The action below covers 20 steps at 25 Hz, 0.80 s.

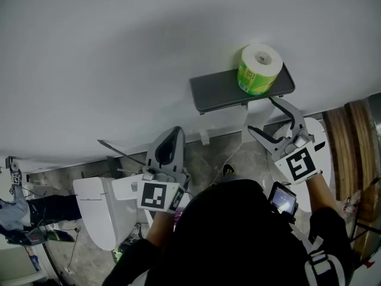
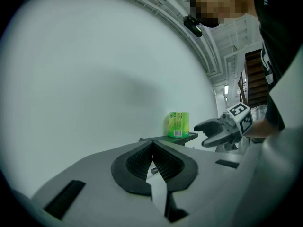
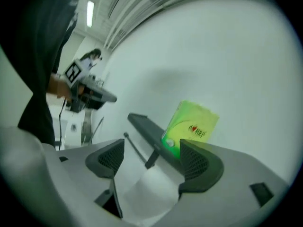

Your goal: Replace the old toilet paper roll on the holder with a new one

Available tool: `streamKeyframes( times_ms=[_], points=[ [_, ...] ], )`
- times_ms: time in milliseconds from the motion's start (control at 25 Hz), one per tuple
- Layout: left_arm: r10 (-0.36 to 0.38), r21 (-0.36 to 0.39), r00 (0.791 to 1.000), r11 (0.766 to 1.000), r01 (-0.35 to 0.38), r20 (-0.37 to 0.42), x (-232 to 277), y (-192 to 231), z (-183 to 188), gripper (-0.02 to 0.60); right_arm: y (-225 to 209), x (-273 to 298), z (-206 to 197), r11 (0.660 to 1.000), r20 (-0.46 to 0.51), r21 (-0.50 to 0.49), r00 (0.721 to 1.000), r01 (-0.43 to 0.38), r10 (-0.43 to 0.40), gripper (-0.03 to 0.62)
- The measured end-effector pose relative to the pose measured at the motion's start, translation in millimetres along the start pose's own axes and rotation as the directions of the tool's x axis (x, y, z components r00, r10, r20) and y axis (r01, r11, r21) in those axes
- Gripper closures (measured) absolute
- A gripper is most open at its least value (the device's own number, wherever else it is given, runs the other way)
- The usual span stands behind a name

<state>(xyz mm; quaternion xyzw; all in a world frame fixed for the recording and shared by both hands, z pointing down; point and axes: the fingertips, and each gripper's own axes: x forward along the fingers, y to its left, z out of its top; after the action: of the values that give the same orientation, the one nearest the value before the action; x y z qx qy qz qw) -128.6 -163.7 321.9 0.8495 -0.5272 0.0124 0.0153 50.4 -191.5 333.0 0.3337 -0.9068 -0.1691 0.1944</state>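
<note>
The person wears a black short-sleeved top (image 1: 238,243) with white lettering on the sleeve (image 1: 318,261), at 4 o'clock in the head view. The left gripper (image 1: 171,137) and right gripper (image 1: 266,118) are pale grey moulded plastic. Each has 2 jaws lined with black ribbed pads (image 3: 196,162) and a cube of black-and-white square markers (image 1: 299,164). A small lit screen (image 1: 283,199) sits at 7 o'clock of the right cube.

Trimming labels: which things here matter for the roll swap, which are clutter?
Job: green-wrapped toilet paper roll; dark grey wall holder shelf; white paper roll beneath it.
Clutter: white toilet-like fixture on the floor; brown wooden boards.
</note>
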Motion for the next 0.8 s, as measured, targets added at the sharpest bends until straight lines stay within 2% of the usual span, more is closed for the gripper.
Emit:
streamKeyframes(
  times_ms=[120, 320, 520, 680, 800],
  points=[
    [0.004, -0.004, 1.0, 1.0, -0.004, 0.005, -1, 0, 1, 0.558, -28, -5, 36, 0.98, 0.121, 0.194, 0.99, 0.054, -0.079, 0.21],
    [0.024, -0.002, 1.0, 1.0, -0.024, 0.006, -5, 4, 2, 0.558, -70, -1, 52, 0.949, 0.189, 0.281, 0.962, 0.139, -0.197, 0.159],
    [0.049, -0.011, 0.999, 0.999, -0.049, 0.006, -11, 11, 0, 0.558, -94, 21, 39, 0.901, 0.155, 0.384, 0.948, 0.202, -0.278, 0.146],
    [0.067, -0.024, 0.998, 0.997, -0.067, 0.002, -13, 16, -5, 0.558, -107, 33, 29, 0.885, 0.102, 0.366, 0.933, 0.287, -0.345, 0.146],
    [0.078, -0.028, 0.997, 0.997, -0.077, 0.01, -15, 17, -3, 0.558, -114, 39, 20, 0.88, 0.037, 0.352, 0.934, 0.32, -0.355, 0.146]
  ],
)
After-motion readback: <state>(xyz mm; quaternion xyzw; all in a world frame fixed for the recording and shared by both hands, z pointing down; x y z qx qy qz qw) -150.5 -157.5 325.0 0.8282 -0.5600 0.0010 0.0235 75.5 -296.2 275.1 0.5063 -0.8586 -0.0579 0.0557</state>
